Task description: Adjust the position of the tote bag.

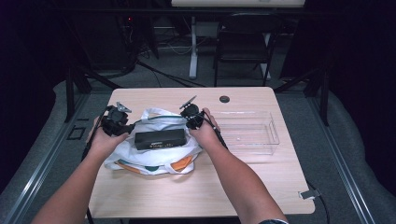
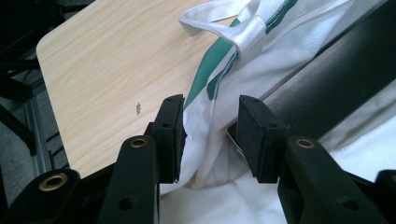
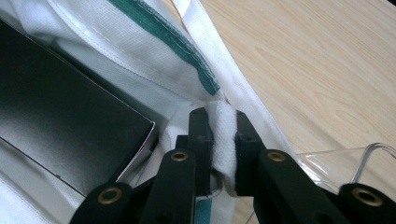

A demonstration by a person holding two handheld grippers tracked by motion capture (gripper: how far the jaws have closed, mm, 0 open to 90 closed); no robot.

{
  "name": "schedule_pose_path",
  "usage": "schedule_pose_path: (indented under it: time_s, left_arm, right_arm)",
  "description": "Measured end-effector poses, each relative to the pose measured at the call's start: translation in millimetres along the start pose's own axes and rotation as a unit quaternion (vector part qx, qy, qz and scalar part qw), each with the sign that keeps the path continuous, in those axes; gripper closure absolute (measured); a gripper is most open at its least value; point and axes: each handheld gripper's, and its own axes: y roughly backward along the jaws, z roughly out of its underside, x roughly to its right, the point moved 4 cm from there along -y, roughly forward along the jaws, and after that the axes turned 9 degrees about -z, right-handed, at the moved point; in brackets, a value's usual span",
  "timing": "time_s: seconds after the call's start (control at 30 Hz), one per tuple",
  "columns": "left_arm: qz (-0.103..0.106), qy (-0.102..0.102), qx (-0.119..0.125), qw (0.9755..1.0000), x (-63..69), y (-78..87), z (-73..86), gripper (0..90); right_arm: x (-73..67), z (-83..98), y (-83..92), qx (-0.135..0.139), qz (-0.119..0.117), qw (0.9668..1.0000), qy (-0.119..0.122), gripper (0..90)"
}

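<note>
Bag [image 1: 154, 161], white cloth with green and orange patches, lies crumpled on the near-left part of your worktop [image 1: 210, 196], and a long black box [image 1: 159, 138] rests in its open mouth, between your two hands. Your left gripper [image 1: 122, 127] sits at the box's left end. Seen from the left gripper view, its jaws stand partly open, with a fold of the bag's cloth [image 2: 205, 135] hanging loosely in the gap; the left pad touches the fold at most lightly, the right pad is clear of it, so nothing is pinched there. The box's dark side runs just beyond the right pad.

Your right gripper [image 1: 190, 116] is at the box's right end. In the right gripper view its jaws are closed tight on a bunched strip of the bag's white edge [image 3: 223, 135], close to a green seam, with the box's corner [image 3: 140, 128] just beside the left jaw.

A clear plastic tray [image 1: 273, 135] stands on the worktop just past your right hand, and a small dark round plug [image 1: 224, 99] sits near the worktop's far edge.
</note>
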Motion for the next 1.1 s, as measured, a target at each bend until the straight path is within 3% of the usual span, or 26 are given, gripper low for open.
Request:
schedule_pose_path:
  time_s: [0.17, 0.3, 0.67, 0.73, 0.87, 0.97, 1.1]
  left_arm:
    - [-0.008, 0.000, -0.017, 0.9998, -9.6, -1.2, 10.4, 62.0]
    - [-0.010, 0.013, -0.030, 0.9994, -17.1, -8.3, 23.1, 61.8]
    - [0.013, -0.007, -0.021, 0.9997, -9.6, -12.8, 26.6, 63.1]
    - [0.009, -0.016, -0.025, 0.9995, -7.6, -14.3, 26.5, 65.2]
    - [-0.003, -0.027, -0.032, 0.9991, -1.9, -20.0, 23.9, 80.5]
    - [-0.005, -0.025, -0.036, 0.9990, -0.2, -22.5, 23.0, 87.2]
    - [0.001, -0.014, -0.048, 0.9987, 1.7, -29.4, 22.3, 88.8]
  right_arm:
    - [-0.2, 0.0, 0.2, 0.001, -0.002, 1.0000, 0.000, 81.4]
    - [0.0, 0.2, 0.4, 0.000, -0.002, 1.0000, 0.002, 81.4]
    - [0.2, 0.1, 0.0, 0.000, -0.001, 1.0000, 0.001, 81.3]
    - [0.1, 0.1, 0.0, -0.001, 0.000, 1.0000, 0.001, 81.3]
    - [-0.1, 0.1, -0.5, 0.000, -0.002, 1.0000, 0.000, 81.3]
    - [0.0, 0.0, -0.3, 0.000, -0.003, 1.0000, 0.000, 81.3]
    - [-0.1, 0.2, -0.3, 0.000, -0.003, 1.0000, 0.001, 81.4]
